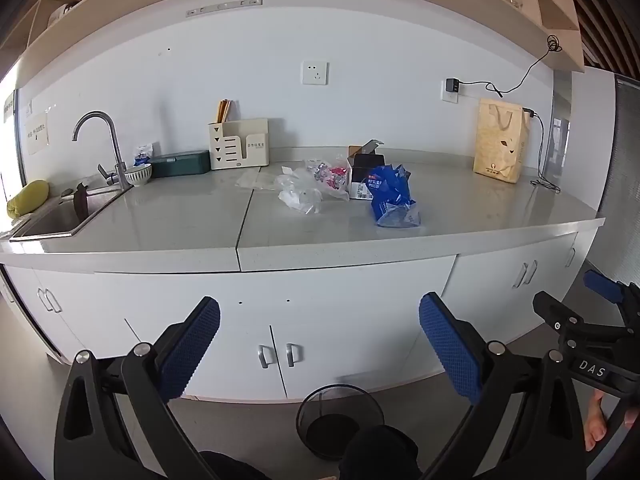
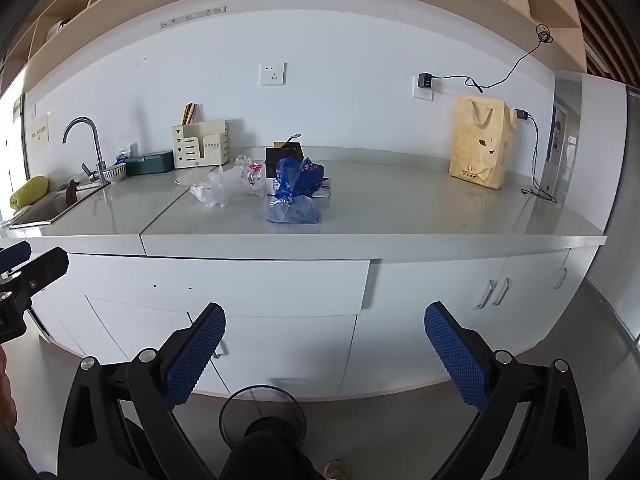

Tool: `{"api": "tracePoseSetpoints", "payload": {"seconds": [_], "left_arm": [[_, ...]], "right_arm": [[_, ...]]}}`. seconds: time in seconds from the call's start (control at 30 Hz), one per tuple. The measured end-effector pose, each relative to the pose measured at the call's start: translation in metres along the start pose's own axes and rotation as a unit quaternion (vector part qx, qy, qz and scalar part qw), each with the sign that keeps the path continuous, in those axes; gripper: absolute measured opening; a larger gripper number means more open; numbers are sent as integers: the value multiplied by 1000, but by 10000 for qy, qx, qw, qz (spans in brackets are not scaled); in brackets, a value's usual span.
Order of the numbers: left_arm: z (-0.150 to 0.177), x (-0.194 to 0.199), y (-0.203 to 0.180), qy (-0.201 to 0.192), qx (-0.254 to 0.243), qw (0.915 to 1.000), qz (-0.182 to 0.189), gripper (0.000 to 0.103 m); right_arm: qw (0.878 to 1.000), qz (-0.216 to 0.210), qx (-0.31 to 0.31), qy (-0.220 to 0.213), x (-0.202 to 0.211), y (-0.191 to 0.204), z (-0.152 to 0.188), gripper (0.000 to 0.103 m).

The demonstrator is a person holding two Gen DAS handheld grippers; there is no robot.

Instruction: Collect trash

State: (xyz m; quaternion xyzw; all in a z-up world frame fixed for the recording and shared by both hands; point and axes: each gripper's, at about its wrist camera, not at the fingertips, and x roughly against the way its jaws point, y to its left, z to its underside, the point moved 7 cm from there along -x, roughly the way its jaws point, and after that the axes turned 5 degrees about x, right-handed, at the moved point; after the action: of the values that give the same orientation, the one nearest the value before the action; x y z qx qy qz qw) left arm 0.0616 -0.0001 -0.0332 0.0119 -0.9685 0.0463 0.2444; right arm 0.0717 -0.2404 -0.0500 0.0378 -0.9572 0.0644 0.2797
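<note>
Trash lies in a cluster on the grey counter (image 1: 180,220): a crumpled blue snack bag (image 1: 394,196) (image 2: 294,196), clear plastic wrap (image 1: 298,192) (image 2: 212,192), a pink-and-white wrapper (image 1: 332,174) (image 2: 254,174) and a small open box (image 1: 364,172) (image 2: 284,156). A black mesh waste bin (image 1: 340,420) (image 2: 262,416) stands on the floor below, in front of the cabinets. My left gripper (image 1: 320,348) is open and empty, held well short of the counter. My right gripper (image 2: 326,352) is open and empty too, beside the left one; it also shows at the left view's right edge (image 1: 592,304).
A sink (image 1: 60,220) with a tall tap (image 1: 100,144) is at the left, with a bowl (image 1: 138,174), a green case (image 1: 180,164) and a cream organiser (image 1: 238,144) behind. A yellow paper bag (image 1: 500,140) and charger cables (image 1: 540,152) sit at the right. White cabinet doors (image 1: 280,352) lie below.
</note>
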Motion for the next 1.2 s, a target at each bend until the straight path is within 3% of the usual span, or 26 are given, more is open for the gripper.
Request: {"api": "tracePoseSetpoints", "payload": {"seconds": [1.2], "left_arm": [[-1,-9,5,-33,95,9999,-27,99]], "right_arm": [[9995,-251,-162,63,-3,-4,0,101]]}}
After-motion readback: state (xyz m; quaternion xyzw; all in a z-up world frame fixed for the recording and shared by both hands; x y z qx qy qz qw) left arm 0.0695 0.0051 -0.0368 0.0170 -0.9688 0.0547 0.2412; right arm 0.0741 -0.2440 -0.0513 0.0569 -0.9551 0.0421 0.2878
